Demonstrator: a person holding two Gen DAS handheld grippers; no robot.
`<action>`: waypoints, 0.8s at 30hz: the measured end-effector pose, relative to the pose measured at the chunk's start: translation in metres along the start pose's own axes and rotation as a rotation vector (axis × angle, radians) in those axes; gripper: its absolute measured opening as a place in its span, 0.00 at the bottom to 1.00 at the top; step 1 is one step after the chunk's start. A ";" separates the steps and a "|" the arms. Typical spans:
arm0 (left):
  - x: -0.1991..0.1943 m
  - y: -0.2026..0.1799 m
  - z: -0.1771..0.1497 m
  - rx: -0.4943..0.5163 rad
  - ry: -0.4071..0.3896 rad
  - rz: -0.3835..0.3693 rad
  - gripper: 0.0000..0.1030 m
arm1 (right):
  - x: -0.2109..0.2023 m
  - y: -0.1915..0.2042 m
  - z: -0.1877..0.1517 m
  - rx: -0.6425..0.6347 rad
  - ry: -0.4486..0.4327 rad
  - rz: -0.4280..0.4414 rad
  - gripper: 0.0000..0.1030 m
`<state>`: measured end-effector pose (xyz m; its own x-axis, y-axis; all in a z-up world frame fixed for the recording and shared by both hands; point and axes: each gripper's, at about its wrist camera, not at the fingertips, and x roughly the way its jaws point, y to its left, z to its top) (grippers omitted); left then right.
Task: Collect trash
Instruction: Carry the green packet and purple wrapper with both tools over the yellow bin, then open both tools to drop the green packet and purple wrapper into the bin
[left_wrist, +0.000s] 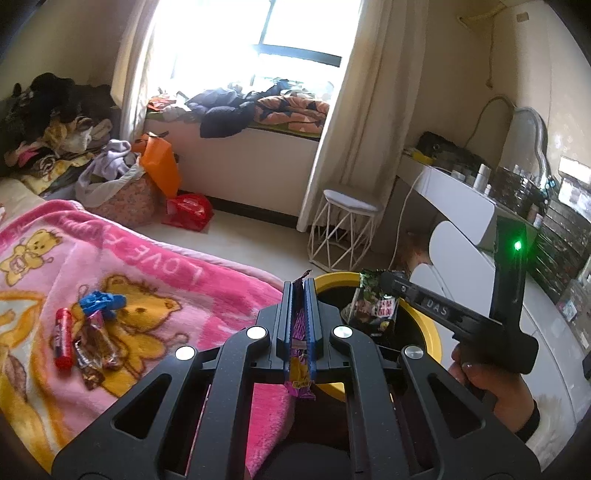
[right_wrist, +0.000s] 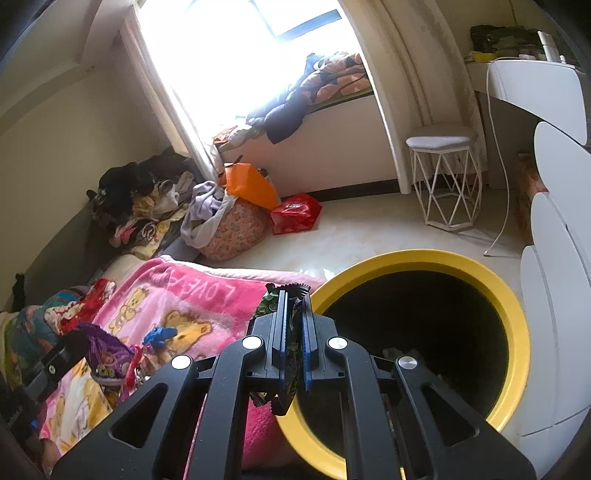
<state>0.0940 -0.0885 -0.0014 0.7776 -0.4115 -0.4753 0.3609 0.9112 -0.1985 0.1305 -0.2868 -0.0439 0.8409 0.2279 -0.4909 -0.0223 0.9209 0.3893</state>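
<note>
- The left tongs (left_wrist: 300, 291) are clamped on a purple snack wrapper (left_wrist: 300, 332); the wrapper stands on edge between the two fingers, its torn top poking out past the tips and its lower end hanging behind them
- The right tongs (right_wrist: 294, 301) are clamped on a dark green snack wrapper (right_wrist: 271, 301); in the left wrist view that wrapper (left_wrist: 373, 306) hangs below the tips, over the bin's opening
- Just ahead of both tongs, on the floor beside the bed, stands a round bin (right_wrist: 513, 314) with a yellow rim and a dark inside; something pale lies at its bottom, too dim to tell
- A hand (left_wrist: 487, 380) grips the handle of the right tongs, to the right of the left tongs
- Left of the left tongs, on the pink bear blanket (left_wrist: 147, 258), more litter lies close together: a red tube (left_wrist: 62, 339), a crumpled blue scrap (left_wrist: 103, 301) and a brown foil wrapper (left_wrist: 96, 350)
- Farther ahead, across the floor, stand a white wire stool (right_wrist: 445, 177) and a red bag (right_wrist: 295, 214)
</note>
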 end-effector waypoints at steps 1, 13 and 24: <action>0.001 -0.002 -0.001 0.004 0.001 -0.002 0.03 | 0.000 -0.001 0.000 0.002 -0.002 -0.004 0.06; 0.014 -0.024 -0.008 0.045 0.021 -0.040 0.03 | -0.003 -0.024 0.003 0.039 -0.030 -0.059 0.06; 0.028 -0.040 -0.016 0.063 0.045 -0.069 0.03 | -0.003 -0.047 0.004 0.071 -0.046 -0.120 0.06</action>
<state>0.0932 -0.1360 -0.0207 0.7264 -0.4709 -0.5006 0.4458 0.8772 -0.1782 0.1309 -0.3322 -0.0577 0.8590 0.1015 -0.5018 0.1164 0.9157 0.3846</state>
